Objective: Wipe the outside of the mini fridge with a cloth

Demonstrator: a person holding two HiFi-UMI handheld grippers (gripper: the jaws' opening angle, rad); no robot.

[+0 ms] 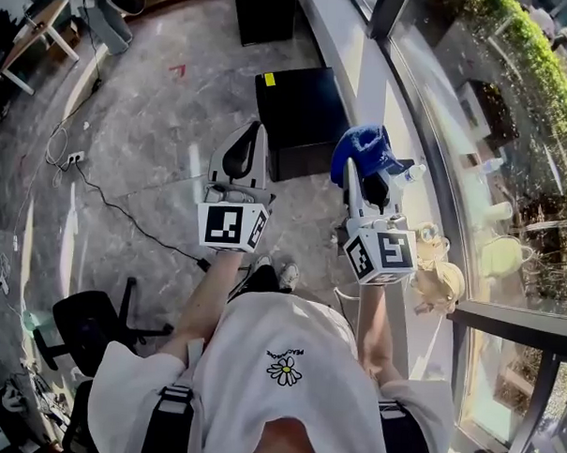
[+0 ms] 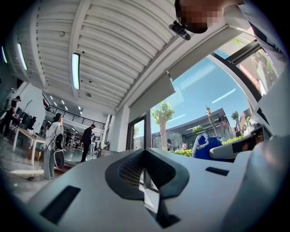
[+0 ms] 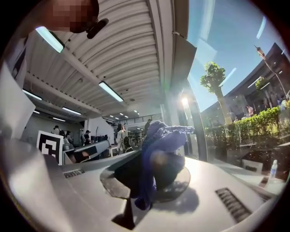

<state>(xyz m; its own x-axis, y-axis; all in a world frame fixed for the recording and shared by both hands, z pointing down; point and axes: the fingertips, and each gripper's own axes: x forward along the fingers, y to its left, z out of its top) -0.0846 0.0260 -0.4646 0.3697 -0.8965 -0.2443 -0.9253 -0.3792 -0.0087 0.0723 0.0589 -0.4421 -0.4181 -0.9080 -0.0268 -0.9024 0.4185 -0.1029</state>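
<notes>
Your right gripper [image 1: 368, 178] is clamped on the blue cloth [image 1: 364, 147], which is bunched between the jaws at centre-right of the head view. Left gripper [image 1: 242, 155]: jaws together, nothing in them, touching nothing. The black mini fridge [image 1: 302, 114] sits on the floor at upper centre. Both gripper views face the ceiling and windows, not the fridge. My read: wiping not started. You have the cloth in hand but it doesn't look to be on the fridge, so every face is left to do.
</notes>
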